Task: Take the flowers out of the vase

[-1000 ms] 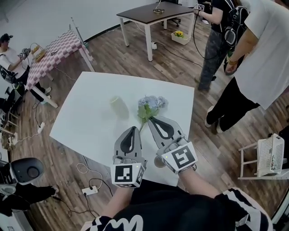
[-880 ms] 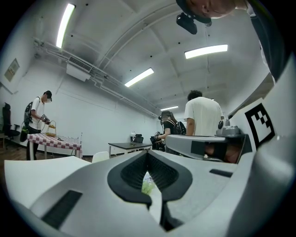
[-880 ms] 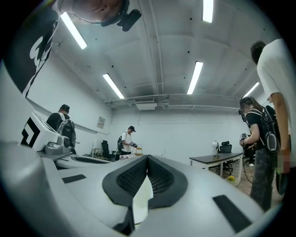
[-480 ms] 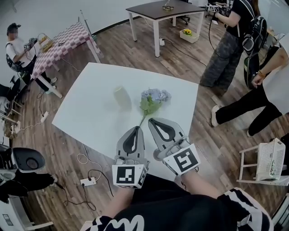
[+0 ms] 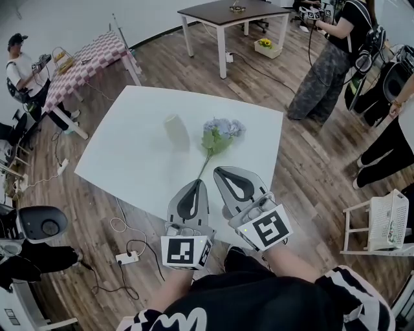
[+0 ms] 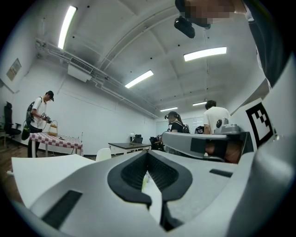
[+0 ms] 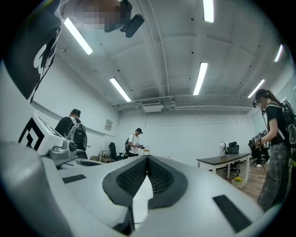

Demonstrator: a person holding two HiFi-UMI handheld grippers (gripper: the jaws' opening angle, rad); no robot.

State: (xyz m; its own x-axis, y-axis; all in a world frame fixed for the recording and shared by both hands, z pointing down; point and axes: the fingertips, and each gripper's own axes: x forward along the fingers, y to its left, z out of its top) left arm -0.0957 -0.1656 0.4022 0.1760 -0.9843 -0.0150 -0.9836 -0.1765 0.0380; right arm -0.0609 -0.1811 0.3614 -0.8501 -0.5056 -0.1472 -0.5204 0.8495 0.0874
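Note:
A bunch of pale blue flowers (image 5: 220,131) with green leaves lies on the white table (image 5: 129,152), its thin stem running toward me. A cream vase (image 5: 176,131) sits just left of the blooms, apart from them and with nothing in it. My left gripper (image 5: 194,184) and right gripper (image 5: 221,170) hover side by side over the table's near edge, both shut and holding nothing. The stem's end lies between their tips, touching neither. In the left gripper view the shut left gripper (image 6: 147,153) shows a bit of green behind it. In the right gripper view the right gripper (image 7: 147,158) is shut too.
People stand at the far right (image 5: 330,58) and one sits at the far left (image 5: 19,58) by a checked table (image 5: 87,58). A dark table (image 5: 226,13) is beyond. A white basket (image 5: 388,220) sits right; a power strip (image 5: 126,258) lies on the floor.
Both grippers have drawn back toward me, away from the flowers. The right gripper's tip, which was at the leaves, now lies short of them. Flowers and vase stay put.

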